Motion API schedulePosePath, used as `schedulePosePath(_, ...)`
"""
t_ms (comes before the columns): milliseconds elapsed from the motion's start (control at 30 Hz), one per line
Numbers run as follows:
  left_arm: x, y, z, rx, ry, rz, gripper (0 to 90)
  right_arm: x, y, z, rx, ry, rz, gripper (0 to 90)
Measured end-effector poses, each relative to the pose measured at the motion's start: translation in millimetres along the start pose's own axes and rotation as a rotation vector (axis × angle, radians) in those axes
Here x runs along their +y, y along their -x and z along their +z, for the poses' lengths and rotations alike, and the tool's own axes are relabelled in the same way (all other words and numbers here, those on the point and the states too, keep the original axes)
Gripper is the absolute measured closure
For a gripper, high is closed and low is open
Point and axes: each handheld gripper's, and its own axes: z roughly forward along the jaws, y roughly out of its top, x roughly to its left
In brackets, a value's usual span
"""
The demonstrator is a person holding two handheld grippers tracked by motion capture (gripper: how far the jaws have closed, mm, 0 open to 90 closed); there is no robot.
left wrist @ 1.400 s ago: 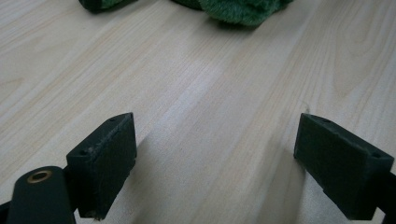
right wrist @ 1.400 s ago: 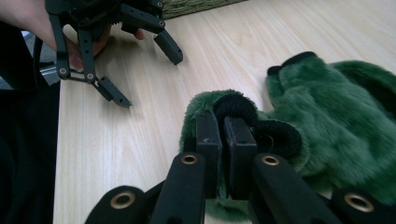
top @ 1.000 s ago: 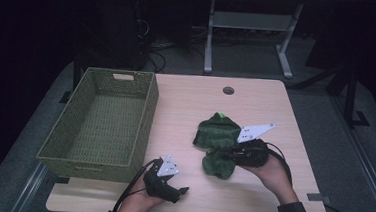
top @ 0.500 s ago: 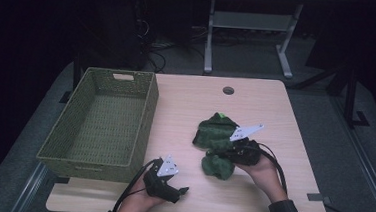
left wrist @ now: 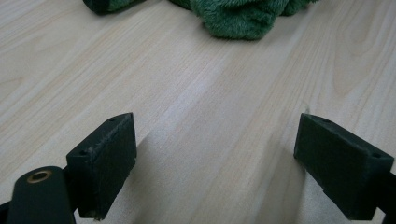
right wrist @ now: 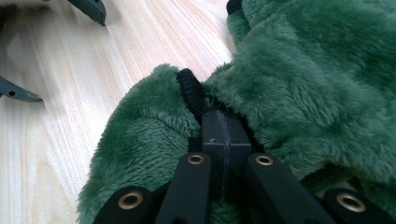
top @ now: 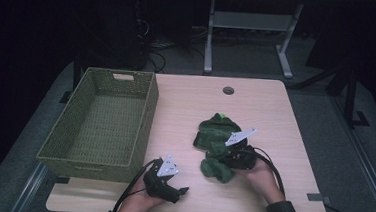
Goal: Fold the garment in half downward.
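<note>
A dark green fleece cloth (top: 215,137) lies crumpled on the wooden table (top: 280,117), right of centre. My right gripper (top: 226,160) is at its near edge, shut on a fold of the fleece. In the right gripper view the two jaws are pressed together (right wrist: 225,135) in the pile, beside a black corded trim (right wrist: 190,91). My left gripper (top: 179,191) rests near the table's front edge, left of the cloth. It stands open (left wrist: 215,163) over bare wood, with the cloth's edge (left wrist: 233,18) farther ahead.
A woven olive basket (top: 147,118) with nothing in it stands at the table's left side, just beyond the left gripper. A round cable hole (top: 228,90) sits near the far edge. Beyond the table are a dark floor and a metal stand (top: 247,25).
The right gripper has drawn slightly left and toward the person, holding the fleece, and the near part of the cloth has bunched up. The left gripper has stayed put.
</note>
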Motion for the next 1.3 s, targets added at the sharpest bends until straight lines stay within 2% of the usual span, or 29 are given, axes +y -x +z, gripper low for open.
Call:
schedulePosePath(200, 0.1, -0.3, -0.2, 0.001, -0.003, 0.003, 12.4, 2.4, -4.4, -7.4, -0.024, 0.031, -0.037, 89.8)
schedulePosePath(367, 2.0, 0.6, 0.4, 0.007, -0.013, -0.001, 12.3, 4.4, -6.5, -21.6, -0.032, 0.089, -0.034, 83.9)
schedulePosePath(467, 4.2, -0.9, -0.4, -0.006, -0.034, 0.006, 12.3, 4.1, -5.7, -26.9, -0.034, 0.1, -0.016, 78.9)
schedulePosePath(567, 6.9, -4.0, 0.0, -0.026, -0.034, -0.035, 12.3, 4.5, -4.3, -33.4, -0.043, 0.114, -0.017, 75.2)
schedulePosePath(667, 10.9, -4.8, 0.2, -0.044, -0.029, -0.041, 12.6, 5.6, -4.1, -40.2, -0.048, 0.127, -0.007, 70.8)
schedulePosePath(867, 30.7, -10.2, -2.7, -0.05, 0.033, -0.031, 13.2, 7.4, 4.0, -51.1, -0.069, 0.14, 0.02, 64.5)
schedulePosePath(967, 42.4, -15.0, -0.2, -0.067, 0.034, -0.017, 16.2, 8.6, 10.6, -55.1, -0.079, 0.145, 0.029, 62.7)
schedulePosePath(1067, 56.5, -19.1, 2.7, -0.057, 0.046, 0.0, 17.0, 10.5, 16.9, -56.7, -0.091, 0.155, 0.036, 62.1)
schedulePosePath(1233, 79.1, -32.3, 8.2, -0.053, 0.074, -0.01, 23.5, 14.6, 31.1, -57.9, -0.093, 0.161, 0.05, 61.0)
schedulePosePath(1300, 86.0, -36.9, 8.9, -0.045, 0.077, 0.006, 27.3, 17.2, 36.5, -58.6, -0.097, 0.171, 0.054, 60.7)
